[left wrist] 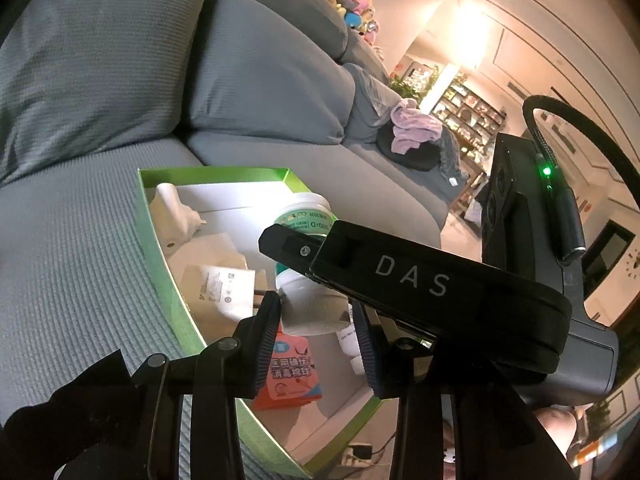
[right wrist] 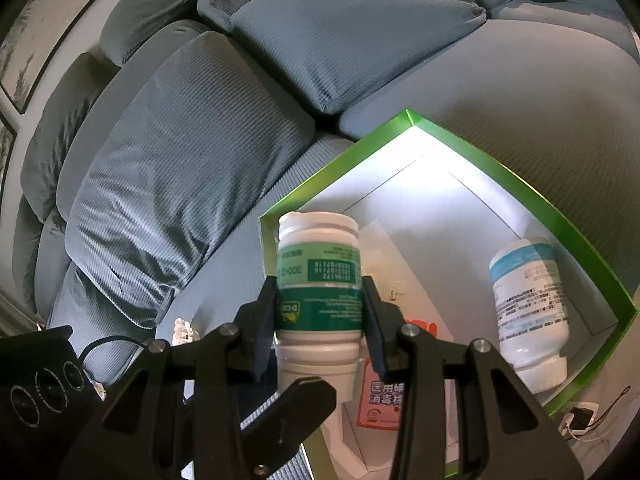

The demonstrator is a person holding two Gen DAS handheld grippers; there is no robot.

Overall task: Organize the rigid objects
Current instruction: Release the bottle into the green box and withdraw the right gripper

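Note:
A white bottle with a green label (right wrist: 319,292) is held upside down over the green-rimmed box (right wrist: 472,148) on the grey sofa. My right gripper (right wrist: 320,320) is shut on its label band. In the left wrist view the same bottle (left wrist: 310,280) hangs between the pads of my left gripper (left wrist: 318,340), whose left pad touches the cap end; the right pad stands slightly apart. The right gripper's black body marked DAS (left wrist: 420,280) crosses above it. A white bottle with a blue label (right wrist: 528,312) lies in the box's right corner.
The box (left wrist: 160,248) also holds a white plastic piece (left wrist: 176,212), a brown paper packet (left wrist: 220,284) and an orange-red packet (left wrist: 290,376). Grey sofa cushions (right wrist: 180,168) rise behind. A power strip (right wrist: 580,420) lies on the floor below the box edge.

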